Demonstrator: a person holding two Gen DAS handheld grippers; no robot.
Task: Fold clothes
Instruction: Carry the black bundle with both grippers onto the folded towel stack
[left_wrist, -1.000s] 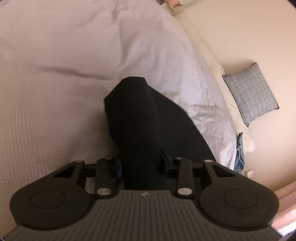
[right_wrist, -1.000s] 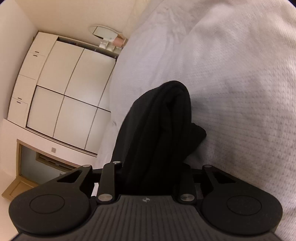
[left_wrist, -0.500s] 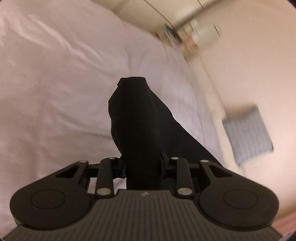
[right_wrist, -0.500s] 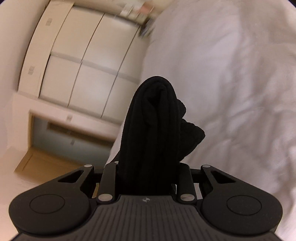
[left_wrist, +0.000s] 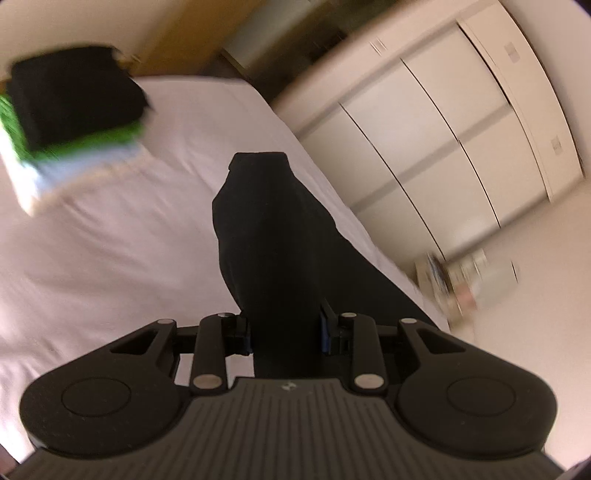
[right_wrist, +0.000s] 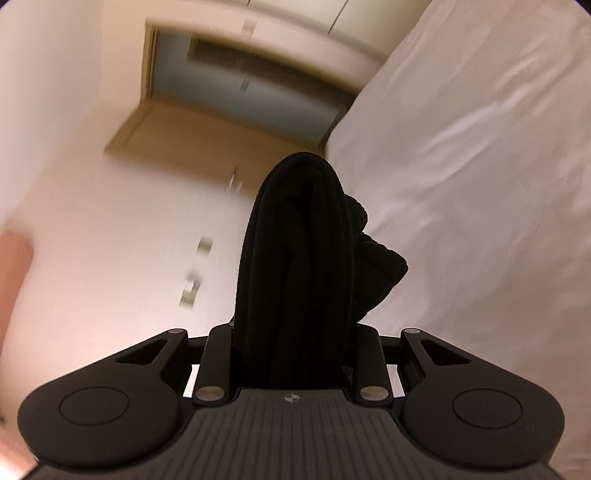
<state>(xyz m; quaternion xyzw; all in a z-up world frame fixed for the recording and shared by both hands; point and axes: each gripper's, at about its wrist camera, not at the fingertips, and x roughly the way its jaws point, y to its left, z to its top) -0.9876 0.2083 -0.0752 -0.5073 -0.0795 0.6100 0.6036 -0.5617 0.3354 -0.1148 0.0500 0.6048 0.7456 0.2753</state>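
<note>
One folded stack (left_wrist: 74, 110), left view only.

Black garment (left_wrist: 273, 236) in left hand-held gripper (left_wrist: 283, 334), above bed (left_wrist: 110, 240).

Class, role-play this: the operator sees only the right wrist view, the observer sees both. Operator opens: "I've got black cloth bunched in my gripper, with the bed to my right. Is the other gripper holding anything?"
Observer: Yes, the left gripper is shut on the same black garment.
Operator: Is anything else lying on the bed?
Observer: A stack of folded clothes sits on the bed, up and to the left in the left wrist view: black on top, green and pale blue beneath, though blurred.
Operator: What's beyond the bed on that side?
Observer: White wardrobe doors, with small blurred items near them that I cannot identify.
</note>
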